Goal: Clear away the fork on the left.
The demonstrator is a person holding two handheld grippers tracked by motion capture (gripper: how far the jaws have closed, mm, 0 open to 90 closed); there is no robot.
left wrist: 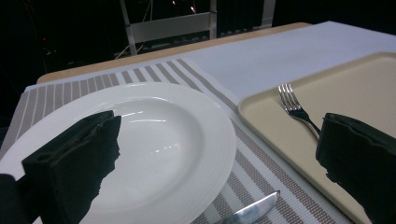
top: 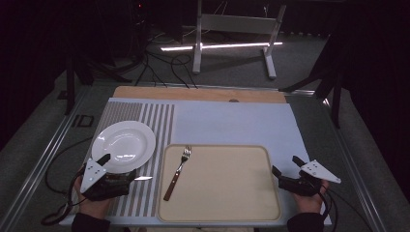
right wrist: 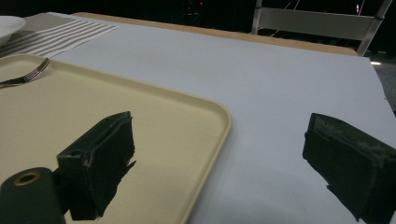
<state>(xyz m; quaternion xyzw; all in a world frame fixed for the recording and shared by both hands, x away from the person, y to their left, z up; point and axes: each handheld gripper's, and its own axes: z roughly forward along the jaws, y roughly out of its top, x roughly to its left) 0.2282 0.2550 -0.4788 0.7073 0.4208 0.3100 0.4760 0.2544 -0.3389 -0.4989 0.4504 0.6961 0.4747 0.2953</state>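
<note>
You have one plate [top: 123,142] at centre left, one fork [top: 178,172] on one tray [top: 220,212], and one knife [top: 143,178]. Both your left gripper [top: 118,166] and right gripper [top: 285,165] have jaws spread, holding nothing.

Overhead looks forward; gripper views (low, close) apparently share tray [top: 220,183].

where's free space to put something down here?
Most of the beige tray right of the fork is bare. So is the white cloth beyond the tray, right of the striped mat. Crowded: near left, with plate, knife tip and left claw.
</note>
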